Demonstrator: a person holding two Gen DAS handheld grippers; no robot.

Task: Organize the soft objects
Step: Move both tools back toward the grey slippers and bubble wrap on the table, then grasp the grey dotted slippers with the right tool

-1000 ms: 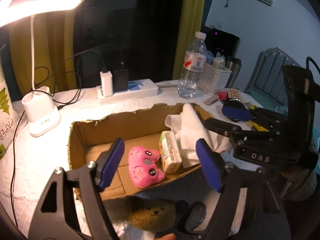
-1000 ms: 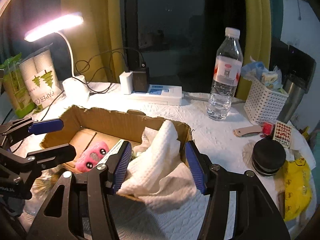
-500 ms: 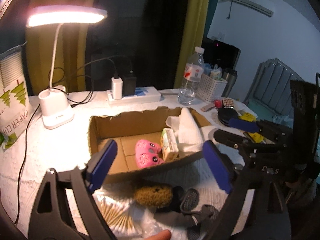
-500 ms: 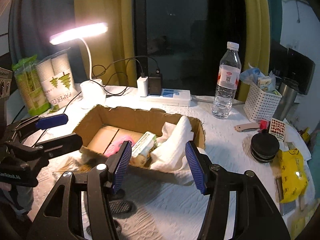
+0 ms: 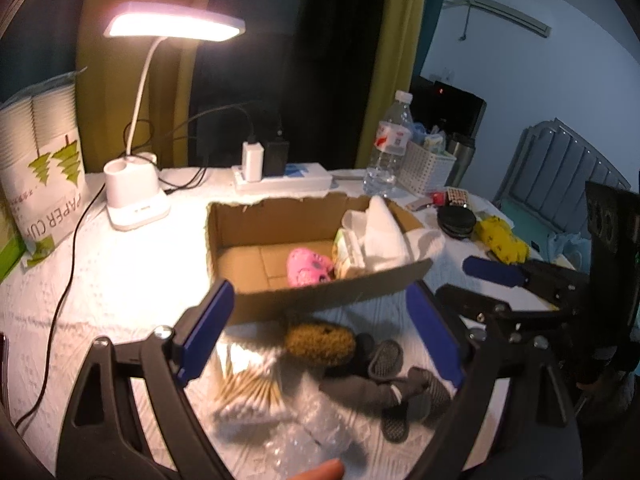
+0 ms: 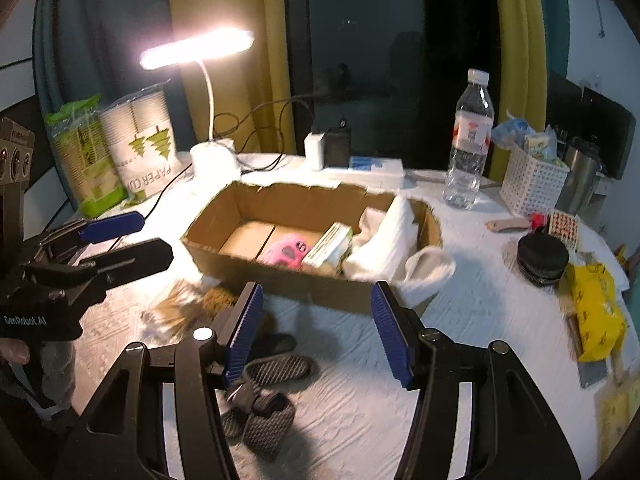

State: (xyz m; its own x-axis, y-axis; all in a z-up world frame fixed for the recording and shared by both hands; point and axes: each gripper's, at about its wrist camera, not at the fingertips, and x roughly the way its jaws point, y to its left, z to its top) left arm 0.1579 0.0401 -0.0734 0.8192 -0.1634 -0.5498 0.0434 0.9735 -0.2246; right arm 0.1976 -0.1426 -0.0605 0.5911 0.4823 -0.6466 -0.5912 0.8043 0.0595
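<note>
Soft objects sat partly sorted: a pink plush [image 5: 309, 267], a small tissue pack [image 5: 349, 251] and a white towel [image 5: 386, 232] lay inside the cardboard box [image 5: 256, 220], while a brown fuzzy toy [image 5: 320, 338] and dark grey socks [image 5: 384, 388] lay on the white tablecloth [image 5: 100, 280] in front of it.

The left gripper [image 5: 320, 336] hung with its blue pads spread wide and nothing between them, the fuzzy toy lying below the gap. The right gripper [image 6: 318, 332] was likewise released and empty, its pads apart above the socks [image 6: 264, 396].

Compared with a second earlier, both grippers had pulled back from the box: it looked smaller and farther, and the socks, a bundle of cotton swabs [image 5: 248, 388] and crinkled clear plastic [image 5: 316, 436] had come into the left wrist view. The left jaws stood wider than before; the right were unchanged.

The box's long axis ran left to right across both views. The towel was draped over the box's right end, spilling onto the cloth. The tissue pack lay with its long side running from the near wall toward the back, next to the plush.

A lit desk lamp [image 5: 138, 208] stood behind the box at left.
</note>
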